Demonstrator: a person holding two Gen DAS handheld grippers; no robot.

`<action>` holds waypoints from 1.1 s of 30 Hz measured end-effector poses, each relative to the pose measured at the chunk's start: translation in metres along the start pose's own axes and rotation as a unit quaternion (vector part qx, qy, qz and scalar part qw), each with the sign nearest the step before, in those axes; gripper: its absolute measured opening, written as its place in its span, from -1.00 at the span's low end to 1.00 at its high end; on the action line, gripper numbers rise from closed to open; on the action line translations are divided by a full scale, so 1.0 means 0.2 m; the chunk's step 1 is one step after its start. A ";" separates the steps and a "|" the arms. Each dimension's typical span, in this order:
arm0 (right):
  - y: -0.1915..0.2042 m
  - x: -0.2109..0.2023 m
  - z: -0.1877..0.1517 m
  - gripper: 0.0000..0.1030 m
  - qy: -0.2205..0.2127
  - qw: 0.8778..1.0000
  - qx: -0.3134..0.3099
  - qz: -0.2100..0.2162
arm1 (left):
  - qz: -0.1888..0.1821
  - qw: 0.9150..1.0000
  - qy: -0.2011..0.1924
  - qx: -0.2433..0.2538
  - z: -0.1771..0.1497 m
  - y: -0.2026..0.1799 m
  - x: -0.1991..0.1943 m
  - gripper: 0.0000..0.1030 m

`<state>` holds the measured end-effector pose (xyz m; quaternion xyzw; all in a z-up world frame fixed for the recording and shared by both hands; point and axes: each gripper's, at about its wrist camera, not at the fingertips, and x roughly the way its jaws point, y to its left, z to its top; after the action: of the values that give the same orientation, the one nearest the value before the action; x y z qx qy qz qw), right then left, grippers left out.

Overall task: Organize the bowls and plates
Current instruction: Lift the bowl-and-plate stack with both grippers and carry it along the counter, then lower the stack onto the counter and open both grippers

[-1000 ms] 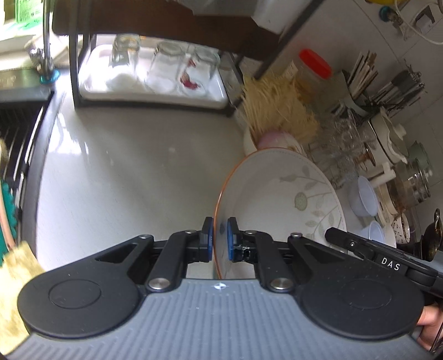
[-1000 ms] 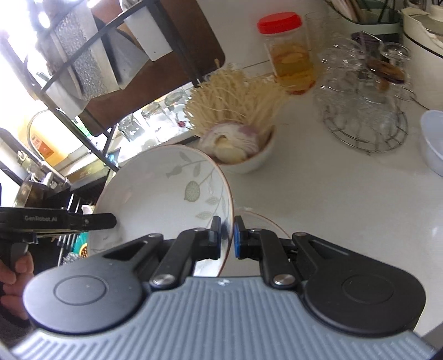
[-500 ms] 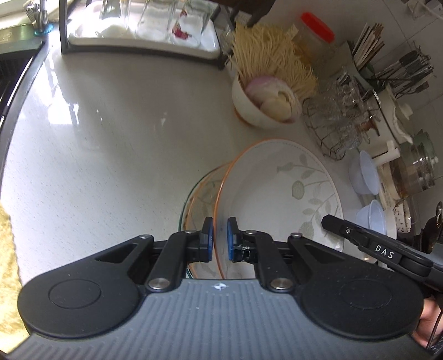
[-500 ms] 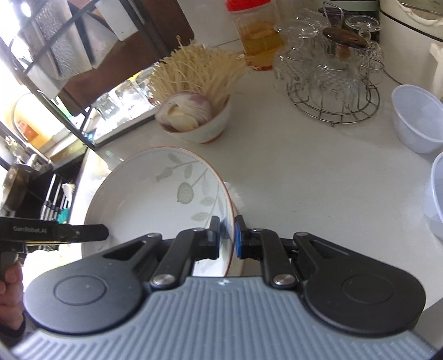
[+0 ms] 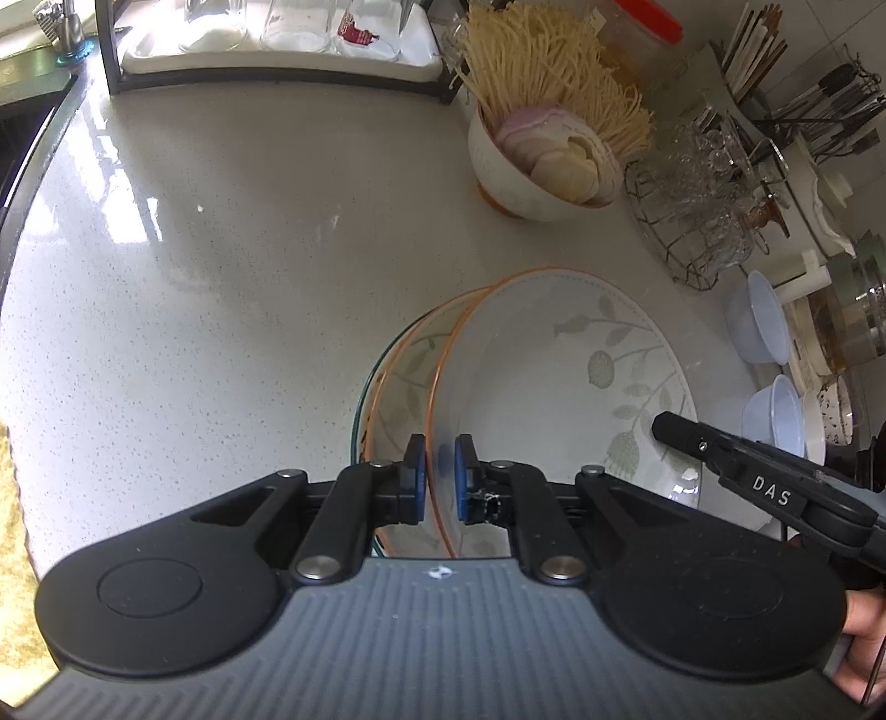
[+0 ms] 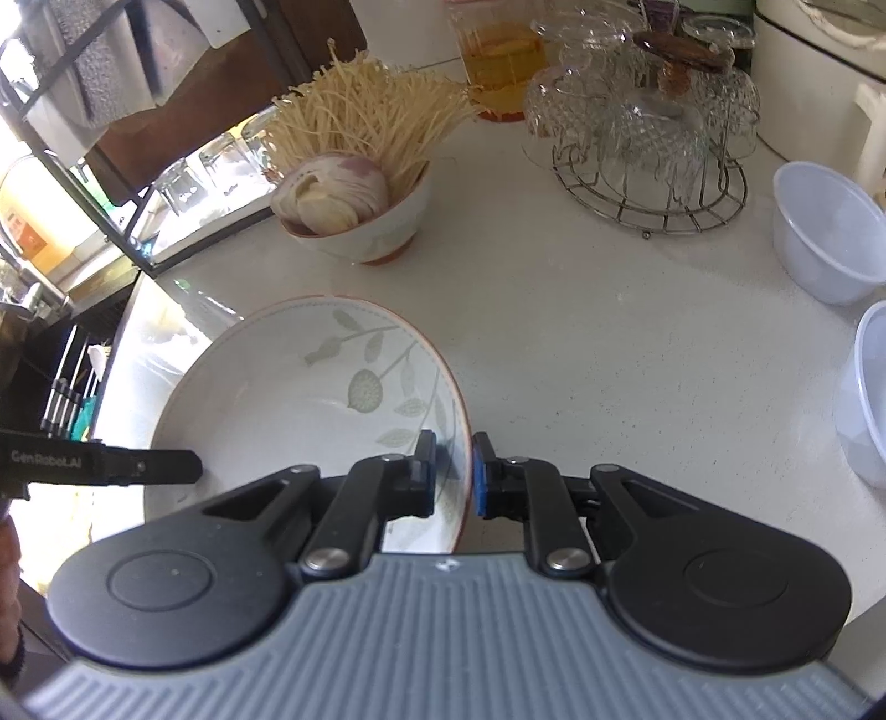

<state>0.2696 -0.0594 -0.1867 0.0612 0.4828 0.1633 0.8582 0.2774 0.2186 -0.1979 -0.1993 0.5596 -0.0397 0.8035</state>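
A white bowl with a leaf pattern and orange rim (image 5: 559,387) is held by both grippers. My left gripper (image 5: 440,479) is shut on its left rim. My right gripper (image 6: 453,468) is shut on its right rim; the bowl also shows in the right wrist view (image 6: 299,410). It sits low over a second leaf-patterned bowl (image 5: 401,365) on the counter, partly nested in it. In the right wrist view the lower bowl is hidden.
A bowl of enoki mushrooms and sliced onion (image 5: 545,160) stands behind. A wire rack of glass cups (image 6: 648,138) and clear plastic bowls (image 6: 825,232) are to the right. A dish rack with glasses (image 5: 277,39) is at the back left, the sink edge far left.
Both grippers have brought the held bowl down and forward from a tilted lift to just over the second bowl on the counter. Both stay shut on its rim.
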 end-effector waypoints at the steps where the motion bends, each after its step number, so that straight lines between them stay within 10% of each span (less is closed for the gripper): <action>1: 0.01 0.00 0.00 -0.69 0.001 1.000 -0.003 -0.002 | 0.002 1.000 0.000 0.001 0.00 -0.01 0.00 -0.78; 24: 0.05 0.05 -0.01 -0.71 0.009 1.000 -0.013 -0.005 | 0.028 1.000 0.010 0.002 0.01 0.03 -0.06 -0.71; 33: 0.05 -0.10 0.03 -0.71 -0.038 0.999 0.004 -0.010 | 0.036 0.998 -0.049 0.031 0.04 -0.06 -0.24 -0.63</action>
<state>0.2629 -0.0564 -0.1645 0.0659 0.4510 0.1500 0.8774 0.2687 0.2244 -0.1481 -0.1559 0.5251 -0.0184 0.8364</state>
